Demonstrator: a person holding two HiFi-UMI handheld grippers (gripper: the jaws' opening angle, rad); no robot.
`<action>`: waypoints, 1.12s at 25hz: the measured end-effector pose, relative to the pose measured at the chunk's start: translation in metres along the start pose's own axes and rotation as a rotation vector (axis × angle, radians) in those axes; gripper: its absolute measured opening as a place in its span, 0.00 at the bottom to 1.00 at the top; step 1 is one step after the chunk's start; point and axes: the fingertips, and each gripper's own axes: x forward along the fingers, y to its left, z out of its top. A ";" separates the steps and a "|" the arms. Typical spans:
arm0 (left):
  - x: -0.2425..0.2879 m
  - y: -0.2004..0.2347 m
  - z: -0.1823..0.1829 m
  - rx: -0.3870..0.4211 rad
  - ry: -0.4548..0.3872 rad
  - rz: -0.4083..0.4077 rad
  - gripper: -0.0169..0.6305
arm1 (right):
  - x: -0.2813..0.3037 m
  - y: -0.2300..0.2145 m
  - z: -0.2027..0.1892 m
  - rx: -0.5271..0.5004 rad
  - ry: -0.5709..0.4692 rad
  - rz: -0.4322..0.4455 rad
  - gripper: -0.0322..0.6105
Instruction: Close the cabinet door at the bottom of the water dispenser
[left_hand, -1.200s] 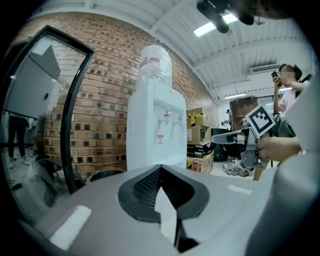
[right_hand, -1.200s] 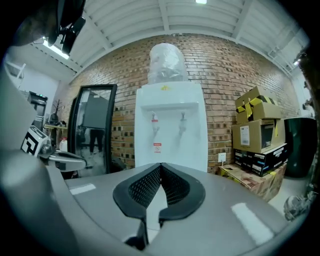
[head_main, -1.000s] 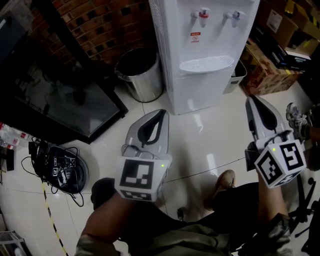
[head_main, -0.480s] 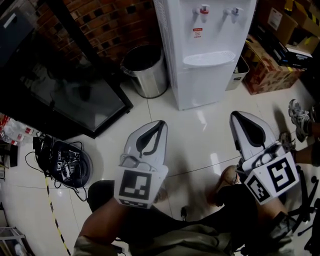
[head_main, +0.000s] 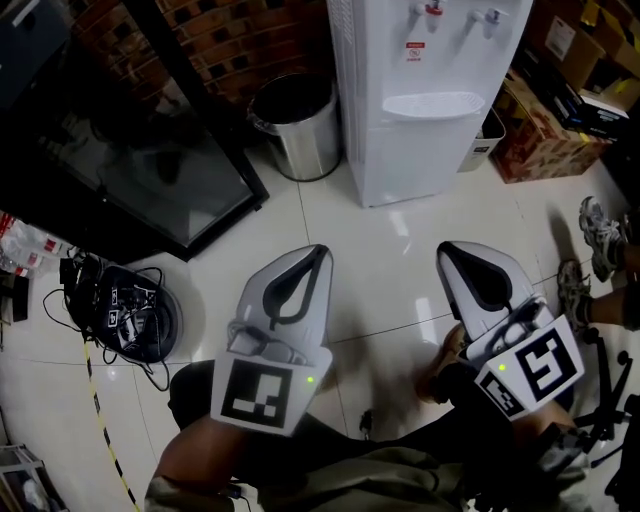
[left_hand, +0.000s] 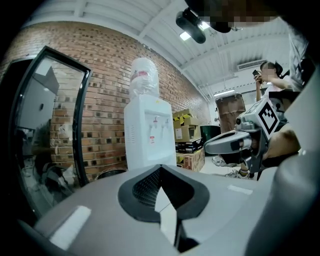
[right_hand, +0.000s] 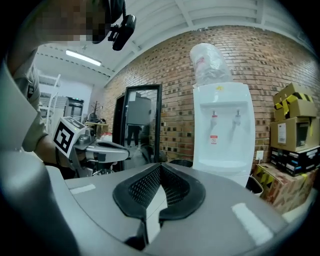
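No legible text, red-and-white sticker (head_main: 415, 50) on water dispenser (head_main: 440, 150) too small to read

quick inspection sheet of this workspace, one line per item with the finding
surface: glossy white tile floor, no spill seen
job's things: white water dispenser; its bottom cabinet door looks flush, closed
clutter: steel bin, cardboard boxes, leaning black glass panel
grippers: left gripper and right gripper both shut, empty, short of the dispenser
cables: black tangle on the floor at left
surroundings: brick wall behind
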 end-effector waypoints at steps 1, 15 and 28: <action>-0.002 -0.002 0.001 -0.002 -0.003 -0.005 0.03 | 0.000 0.002 -0.002 0.006 0.006 0.001 0.05; -0.011 -0.017 0.000 0.027 0.014 -0.016 0.03 | -0.012 0.006 -0.005 0.046 0.010 -0.030 0.05; -0.012 -0.024 -0.004 0.035 0.034 -0.022 0.03 | -0.018 0.010 0.001 0.046 -0.006 -0.027 0.05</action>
